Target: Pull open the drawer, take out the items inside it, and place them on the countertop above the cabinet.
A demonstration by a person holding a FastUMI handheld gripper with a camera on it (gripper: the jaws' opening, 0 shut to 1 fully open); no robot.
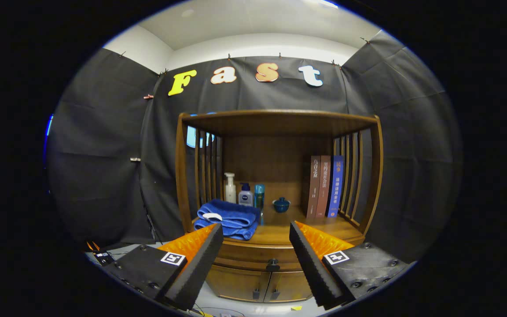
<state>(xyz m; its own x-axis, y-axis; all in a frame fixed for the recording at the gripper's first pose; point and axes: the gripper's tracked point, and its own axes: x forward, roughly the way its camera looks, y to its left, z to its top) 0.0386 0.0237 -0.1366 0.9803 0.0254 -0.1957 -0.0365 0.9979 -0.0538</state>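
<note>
Your claw [256,229] is hanging spread wide, its two fingers pinching nothing, with open air between them and the wooden cabinet [277,127] well beyond. Between the fingertips you are looking straight at the closed brown wooden drawer [253,255], sitting just under the countertop [319,229] with its small dark round knob [273,264] showing low in the middle of the frame. Below it, two wooden cupboard doors [258,284] are meeting at a centre seam, each with a small dark handle.

On the countertop, a folded blue towel [229,218] is lying at the left, its front fold reaching the counter's front edge and sitting just past your left fingertip. Behind it a white pump bottle [230,188], a squat white bottle with a blue cap [245,194] and a slim teal bottle [259,196] are standing upright in a row. A small dark blue lidded bowl [281,204] is sitting near the middle back. Three upright books [325,187], two brown and one blue, are leaning against the slatted right side.

Bare counter is showing in the front middle and right, between the towel and the books. The slatted sides and the top shelf are boxing that space in.
</note>
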